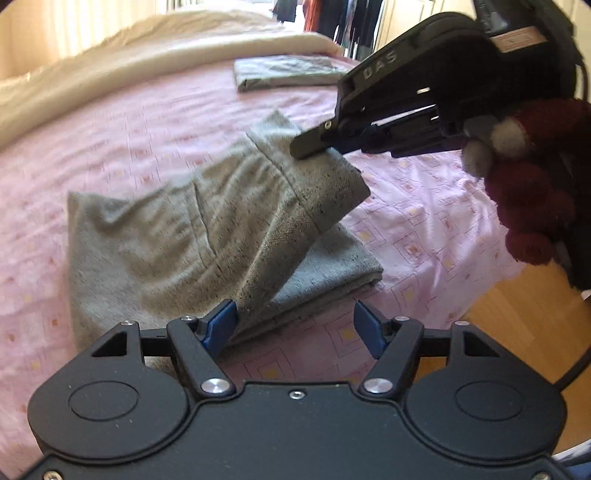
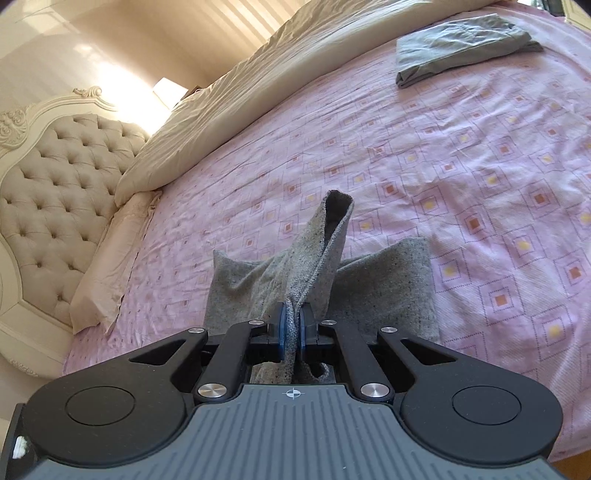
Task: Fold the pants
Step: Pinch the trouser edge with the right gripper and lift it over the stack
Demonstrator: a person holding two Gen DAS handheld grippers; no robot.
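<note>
Right wrist: pants (image 2: 317, 266) in right gripper (image 2: 291, 328)

Two fisheye wrist views, each close above a pink bedspread (image 2: 461, 155), looking forward and down past its own tool. The left view faces the far clothes rail; the right faces the headboard (image 2: 62, 184). Both share the grey pants (image 1: 177, 236) and a folded garment (image 1: 284, 74) beyond.

Tufted cream headboard (image 2: 55, 192), pink patterned bedspread (image 2: 461, 166), wooden floor (image 1: 517, 314), sunlit

The far left part of the speckled grey woven pants (image 1: 155, 236) is smeared by blur; the hanging dark clothes (image 1: 332, 18) are cut off by the top edge.
</note>
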